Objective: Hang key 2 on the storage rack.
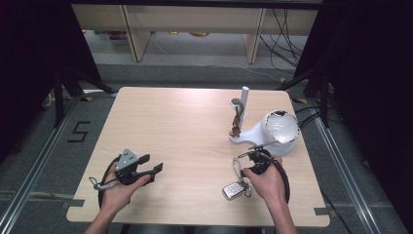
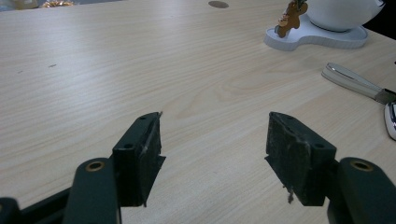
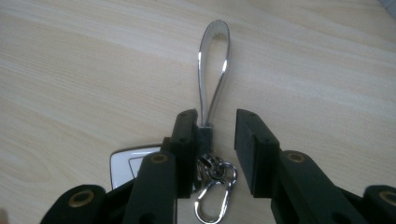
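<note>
The right gripper (image 3: pixel 215 140) stands part-open around the silver strap loop (image 3: pixel 214 60) of the car key (image 1: pixel 234 189), not pinching; close squarely on its dark collar. The left gripper (image 2: pixel 215 154) waits open, empty.

Even overhead light fell on the table (image 1: pixel 195 126); surroundings stayed dark, shadows were soft, and close views slightly blurred.

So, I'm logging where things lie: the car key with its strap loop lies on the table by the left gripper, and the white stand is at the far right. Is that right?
Not quite. The car key with its strap loop lies by the right gripper, as the high view shows; the loop runs between its jaws. The left gripper has bare table before it. The white stand is at the far right, as said.
</note>
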Available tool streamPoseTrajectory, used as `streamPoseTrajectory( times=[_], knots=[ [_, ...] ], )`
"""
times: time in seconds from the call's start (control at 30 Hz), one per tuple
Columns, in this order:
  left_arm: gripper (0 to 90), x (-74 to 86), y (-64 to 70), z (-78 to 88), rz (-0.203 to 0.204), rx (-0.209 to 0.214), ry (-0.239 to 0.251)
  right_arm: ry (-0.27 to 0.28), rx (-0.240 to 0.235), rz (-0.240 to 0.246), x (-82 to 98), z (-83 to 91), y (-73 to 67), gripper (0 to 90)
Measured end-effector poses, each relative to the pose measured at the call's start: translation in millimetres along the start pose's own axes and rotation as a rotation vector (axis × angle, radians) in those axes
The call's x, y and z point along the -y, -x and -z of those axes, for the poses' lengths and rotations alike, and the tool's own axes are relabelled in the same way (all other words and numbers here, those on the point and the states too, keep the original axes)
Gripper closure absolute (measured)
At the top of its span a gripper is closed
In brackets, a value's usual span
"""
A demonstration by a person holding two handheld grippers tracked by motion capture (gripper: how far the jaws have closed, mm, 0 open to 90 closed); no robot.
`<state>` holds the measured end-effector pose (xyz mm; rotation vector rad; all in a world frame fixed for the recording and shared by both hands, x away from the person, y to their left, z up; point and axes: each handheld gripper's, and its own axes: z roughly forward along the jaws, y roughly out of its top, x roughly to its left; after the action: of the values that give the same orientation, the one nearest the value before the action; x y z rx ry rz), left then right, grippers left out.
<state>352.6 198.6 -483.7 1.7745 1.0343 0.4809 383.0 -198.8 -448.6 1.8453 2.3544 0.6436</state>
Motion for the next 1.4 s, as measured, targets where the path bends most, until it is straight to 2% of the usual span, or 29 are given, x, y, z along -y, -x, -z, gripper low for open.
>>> streamPoseTrajectory(
  times=[0.07, 0.1, 0.17, 0.23, 0.27, 0.4, 0.5, 0.53, 0.77, 1.0, 1.07, 1.23, 1.27, 1.3, 1.4],
  knots=[
    [35.4, 0.3, 1.1, -0.7, 0.009, -0.005, -0.002, -0.008, 0.004, 0.007, -1.1, -0.4, -0.5, 69.5],
    [35.4, -0.1, 0.7, -0.4, -0.007, -0.007, -0.005, -0.015, 0.003, 0.005, -3.2, -1.5, -2.7, 69.5],
    [35.3, -0.4, 1.3, -0.7, -0.006, -0.003, -0.007, -0.036, 0.009, 0.020, -5.4, -3.2, -4.4, 69.5],
    [35.3, -0.4, 2.5, -1.5, 0.005, 0.003, -0.001, -0.056, 0.002, 0.007, -6.1, -5.4, -7.1, 69.8],
    [35.2, -1.1, 2.7, -0.7, -0.011, -0.001, -0.004, -0.068, 0.021, 0.022, -6.2, -8.4, -6.0, 70.0],
    [35.2, -1.2, 3.1, -0.3, -0.011, -0.002, -0.006, -0.081, 0.020, 0.026, -5.2, -11.1, -5.2, 70.3],
    [35.2, -0.4, 2.9, -0.6, -0.008, 0.001, -0.004, -0.085, 0.021, 0.002, -5.0, -11.9, -6.8, 70.9],
    [35.2, -0.3, 2.9, -0.3, -0.011, 0.000, -0.005, -0.074, 0.019, 0.028, -4.5, -12.5, -6.0, 71.0],
    [35.1, -0.5, 3.8, 1.0, 0.002, 0.003, -0.001, -0.082, 0.022, 0.040, -5.6, -18.4, -8.7, 71.5],
    [35.0, -0.2, 3.4, 0.0, 0.004, 0.003, -0.002, -0.078, 0.033, 0.051, -7.2, -23.1, -5.6, 72.1],
    [35.0, 0.0, 2.9, -0.3, -0.009, 0.005, -0.001, -0.094, 0.035, 0.058, -8.1, -24.2, -4.7, 72.9],
    [34.9, 0.8, 3.1, -0.6, -0.008, 0.000, -0.011, -0.106, 0.040, 0.066, -9.0, -28.3, -5.8, 74.7],
    [34.9, 1.0, 3.1, -0.6, -0.008, 0.000, -0.011, -0.105, 0.037, 0.091, -9.2, -30.2, -4.3, 75.0],
    [34.9, 1.0, 3.1, -0.6, -0.008, -0.001, -0.011, -0.107, 0.043, 0.071, -8.8, -31.0, -5.9, 75.4],
    [34.9, 1.2, 2.8, -0.3, -0.009, -0.002, -0.012, -0.124, 0.050, 0.087, -9.4, -33.7, -4.9, 76.6]
  ],
)
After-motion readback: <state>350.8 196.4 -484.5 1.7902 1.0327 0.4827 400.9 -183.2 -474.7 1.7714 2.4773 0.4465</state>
